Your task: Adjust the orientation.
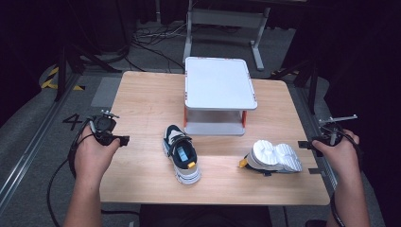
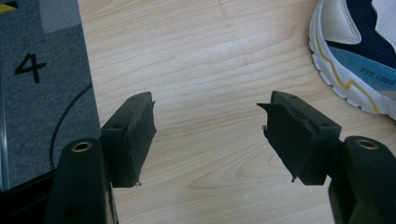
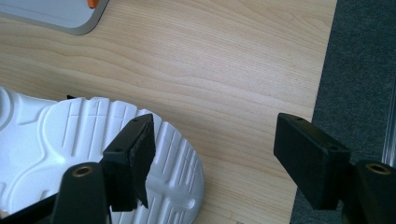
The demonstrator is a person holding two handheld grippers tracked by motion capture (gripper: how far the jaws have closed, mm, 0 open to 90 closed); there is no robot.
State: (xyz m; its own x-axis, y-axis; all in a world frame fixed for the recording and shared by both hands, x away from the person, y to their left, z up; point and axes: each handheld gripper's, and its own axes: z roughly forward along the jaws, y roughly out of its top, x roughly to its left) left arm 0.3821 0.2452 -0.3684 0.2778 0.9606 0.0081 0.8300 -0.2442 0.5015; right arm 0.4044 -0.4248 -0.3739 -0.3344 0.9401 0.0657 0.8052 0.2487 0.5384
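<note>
Two sneakers lie on the wooden table (image 1: 142,94). One sneaker (image 1: 181,153) stands upright near the middle, white and navy with a yellow tab; its side (image 2: 355,56) reaches into the left gripper view at the top right. The other sneaker (image 1: 273,157) lies turned over, white sole up, toward the right edge; that sole (image 3: 70,149) sits under my right gripper's near jaw. My left gripper (image 1: 118,140) hovers open over bare wood at the table's left edge (image 2: 208,126). My right gripper (image 1: 305,144) is open beside the overturned sneaker (image 3: 215,144), nothing between its fingers.
A white two-level stand (image 1: 218,84) with orange posts occupies the back middle of the table; its lower shelf corner (image 3: 60,18) is visible. Grey floor with a "4" mark (image 2: 30,67) lies left of the table. Cables and a metal frame sit behind.
</note>
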